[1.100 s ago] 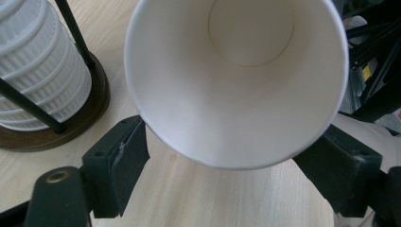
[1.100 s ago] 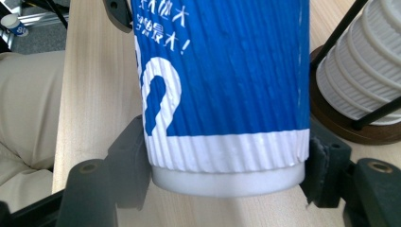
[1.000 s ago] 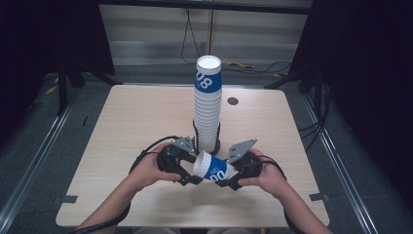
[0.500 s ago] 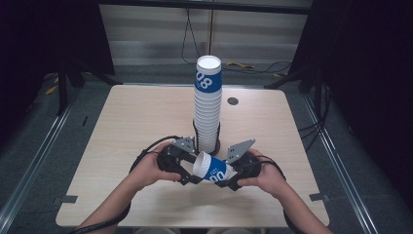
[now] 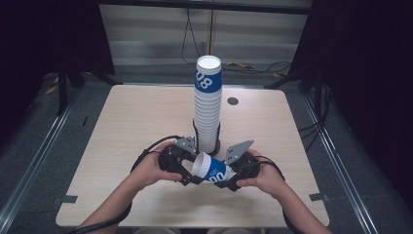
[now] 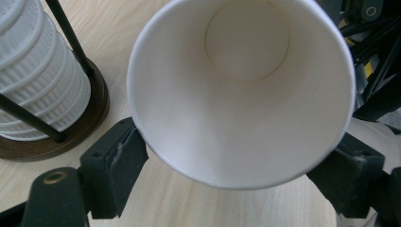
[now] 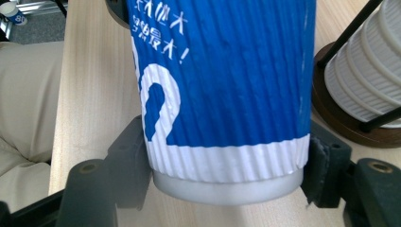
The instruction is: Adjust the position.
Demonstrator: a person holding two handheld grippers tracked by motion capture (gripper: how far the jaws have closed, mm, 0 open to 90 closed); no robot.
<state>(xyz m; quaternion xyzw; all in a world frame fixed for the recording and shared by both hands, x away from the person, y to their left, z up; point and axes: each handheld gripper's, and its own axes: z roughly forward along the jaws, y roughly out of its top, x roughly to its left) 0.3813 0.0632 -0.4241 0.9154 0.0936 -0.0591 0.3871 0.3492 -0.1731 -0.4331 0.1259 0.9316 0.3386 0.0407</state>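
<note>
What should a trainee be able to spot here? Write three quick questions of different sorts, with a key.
1. True or false: the blue paper cup is turned on its side.
2. Which end of it does the right gripper clamp? A) the rim B) the base
3. What keeps the cup stack upright?
Key: 1 true; 2 B; 3 a round wooden-based holder with black rods.

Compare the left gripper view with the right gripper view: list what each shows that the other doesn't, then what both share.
Left gripper view: the paper cup's white inside and round bottom, seen through its open mouth.
Right gripper view: the cup's ribbed blue sleeve with white print, its white base band, and a beige trouser leg beside the table.
Both: the cup between black jaws, the stacked cups on a wooden-based holder, and the table.
</note>
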